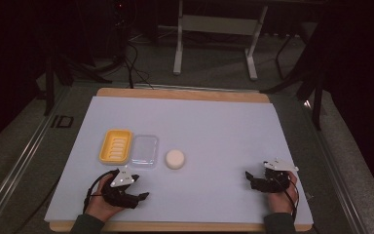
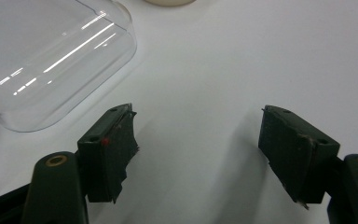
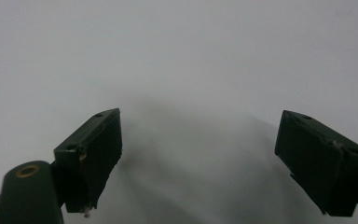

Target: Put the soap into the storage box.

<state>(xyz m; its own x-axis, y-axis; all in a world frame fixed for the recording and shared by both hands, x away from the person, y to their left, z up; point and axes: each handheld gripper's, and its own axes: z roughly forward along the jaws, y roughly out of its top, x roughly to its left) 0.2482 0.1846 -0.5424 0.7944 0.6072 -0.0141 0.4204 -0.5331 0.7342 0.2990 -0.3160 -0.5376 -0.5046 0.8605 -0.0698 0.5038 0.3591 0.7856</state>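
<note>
A yellow ribbed soap dish [image 1: 116,145] lies left of centre on the white mat [image 1: 214,122]. A clear plastic lid [image 1: 143,151] sits against its right side, and a round white soap bar [image 1: 175,159] lies just right of the lid. My left gripper [image 1: 137,188] rests near the front edge below the dish, open, jaws pointing right. In the left gripper view the gripper [image 2: 198,140] has bare mat between its jaws, with the clear lid [image 2: 51,60] up to the left and the soap bar [image 2: 170,2] at the top edge. My right gripper [image 1: 250,179] rests at the front right, open over bare mat [image 3: 198,149].
The mat covers a wooden tabletop [image 1: 175,93] whose edge shows at the back and front. Beyond the table, white stand legs [image 1: 177,53] and cables [image 1: 131,63] lie on the dark floor. Metal rails run along both sides of the table.
</note>
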